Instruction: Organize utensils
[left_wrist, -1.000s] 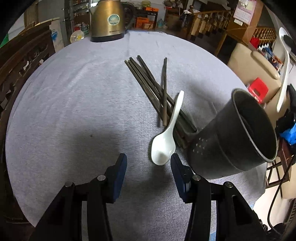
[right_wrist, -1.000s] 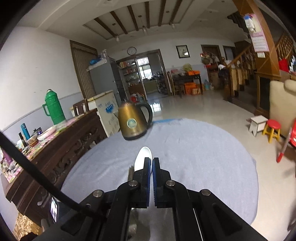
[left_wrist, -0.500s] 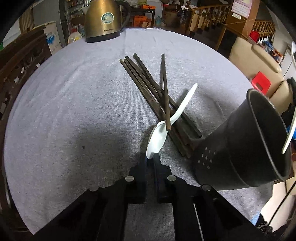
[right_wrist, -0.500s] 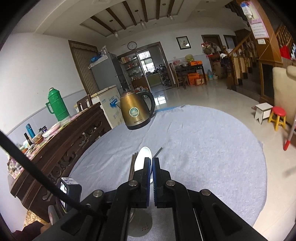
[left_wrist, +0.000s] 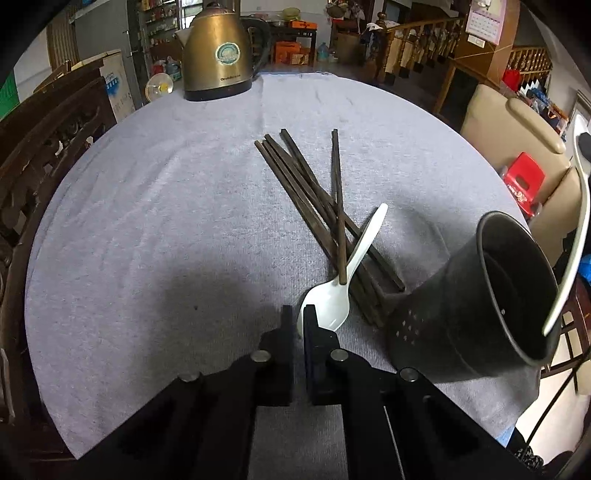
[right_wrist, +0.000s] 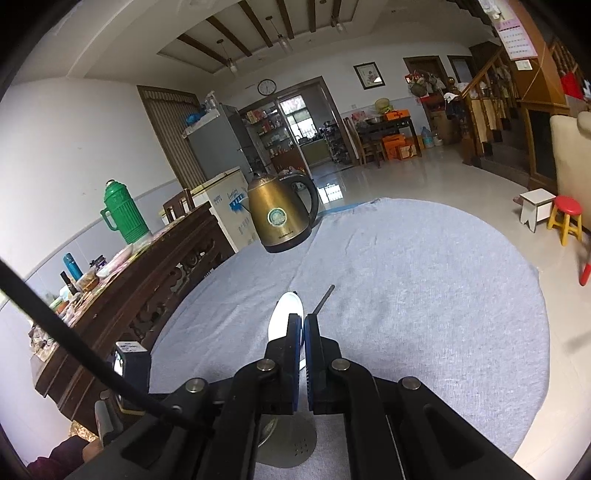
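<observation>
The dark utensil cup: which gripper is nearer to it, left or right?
Right. The right gripper holds a white spoon just above the dark utensil cup; the left gripper is beside the cup, pinching the other spoon on the table.

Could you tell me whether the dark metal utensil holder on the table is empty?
Seemingly empty: the dark metal utensil holder shows only bare inner wall. A white spoon's handle hangs over its rim, not visibly inside.

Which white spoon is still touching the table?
The one pinched by the left gripper, the spoon on the chopsticks. The other spoon hangs above the cup.
</observation>
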